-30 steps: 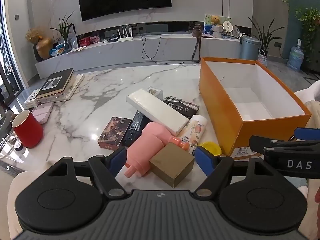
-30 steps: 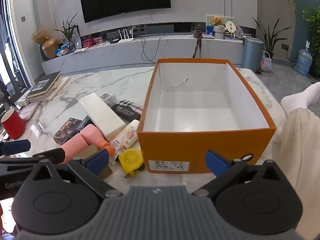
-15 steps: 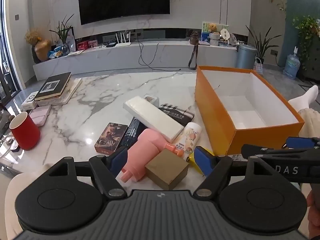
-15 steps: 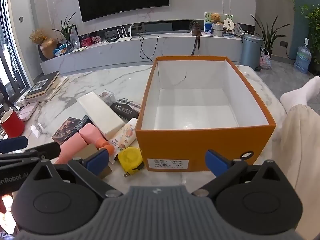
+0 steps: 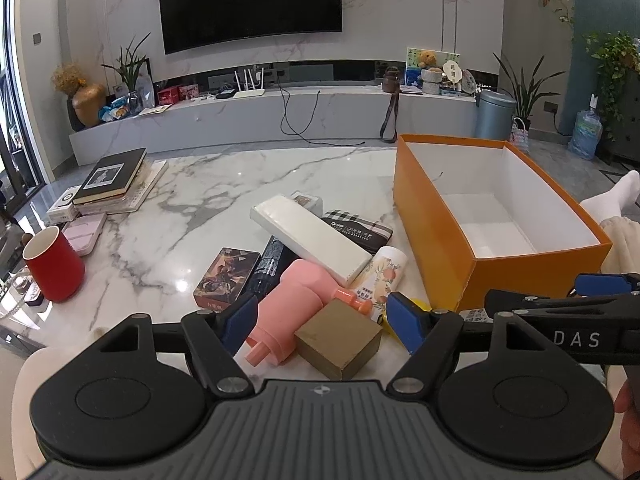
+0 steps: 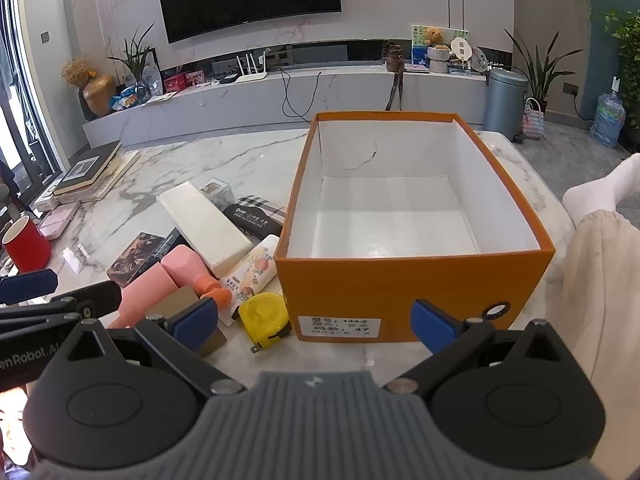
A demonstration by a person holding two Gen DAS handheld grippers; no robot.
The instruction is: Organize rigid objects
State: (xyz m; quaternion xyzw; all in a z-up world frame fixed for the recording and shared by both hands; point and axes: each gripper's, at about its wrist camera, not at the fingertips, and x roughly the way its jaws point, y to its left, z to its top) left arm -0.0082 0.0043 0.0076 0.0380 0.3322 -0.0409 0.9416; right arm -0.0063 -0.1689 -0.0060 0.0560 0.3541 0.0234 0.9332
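Both tools, left (image 5: pixel 322 316) and right (image 6: pixel 314 320), gape apart, now raised slightly; orange box (image 6: pixel 404 300) remains empty, nothing grasped.

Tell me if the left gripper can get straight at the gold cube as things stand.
Probably yes. The left gripper is open, and the gold cube lies right between its fingers with nothing on top. The pink bottle lies close beside the cube and might get nudged.

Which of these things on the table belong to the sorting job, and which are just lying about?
Job: orange box, gold block, pink bottle, white long box, yellow tape measure, floral tube.

Lying about: red mug, stacked books, pink case.
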